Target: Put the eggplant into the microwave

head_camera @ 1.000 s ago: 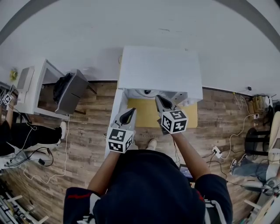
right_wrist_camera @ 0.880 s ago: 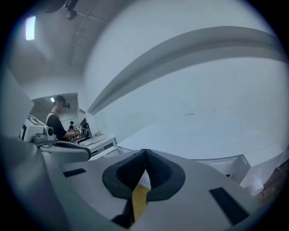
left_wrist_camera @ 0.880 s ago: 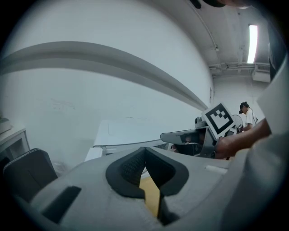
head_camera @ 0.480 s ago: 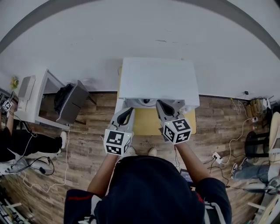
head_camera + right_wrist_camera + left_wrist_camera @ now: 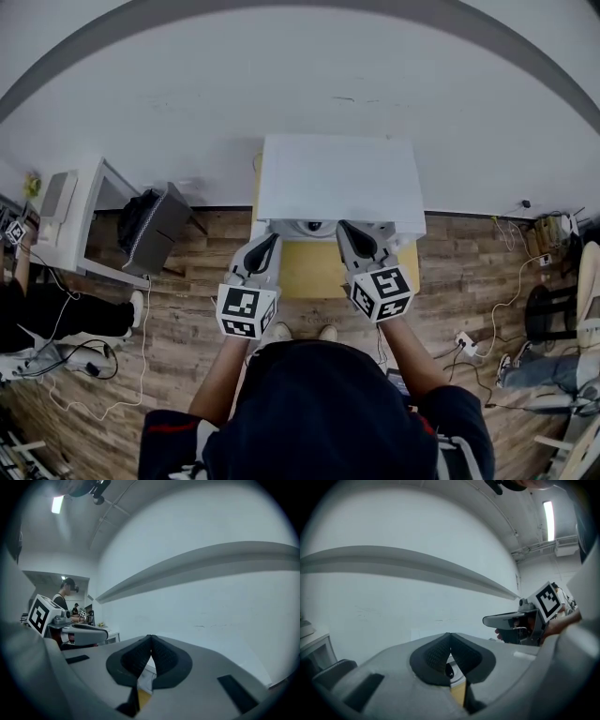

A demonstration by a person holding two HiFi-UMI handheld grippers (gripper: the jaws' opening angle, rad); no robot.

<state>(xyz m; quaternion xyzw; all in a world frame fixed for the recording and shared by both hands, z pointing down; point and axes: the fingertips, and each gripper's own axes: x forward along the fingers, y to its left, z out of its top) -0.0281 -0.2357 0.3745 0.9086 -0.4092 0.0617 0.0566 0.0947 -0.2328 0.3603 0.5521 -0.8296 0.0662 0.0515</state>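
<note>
The white microwave (image 5: 337, 178) stands on a yellow table (image 5: 314, 267) against the white wall; a dark round part (image 5: 312, 226) shows under its front edge. My left gripper (image 5: 270, 241) and right gripper (image 5: 343, 227) hover side by side just in front of it, both shut with nothing between the pads. In the left gripper view the jaws (image 5: 450, 638) meet tip to tip, and the right gripper (image 5: 513, 619) shows beside them. In the right gripper view the tips (image 5: 151, 639) also touch, with the left gripper (image 5: 84, 633) at the left. No eggplant shows in any view.
A white desk (image 5: 75, 192) and a dark bag (image 5: 150, 223) stand at the left on the wood floor. Cables and a power strip (image 5: 466, 341) lie at the right. Another person (image 5: 37, 295) is at the far left edge.
Both grippers have drawn back toward my body and now sit more level with each other. The microwave lies a little farther up the head view. Both grippers stay shut.
</note>
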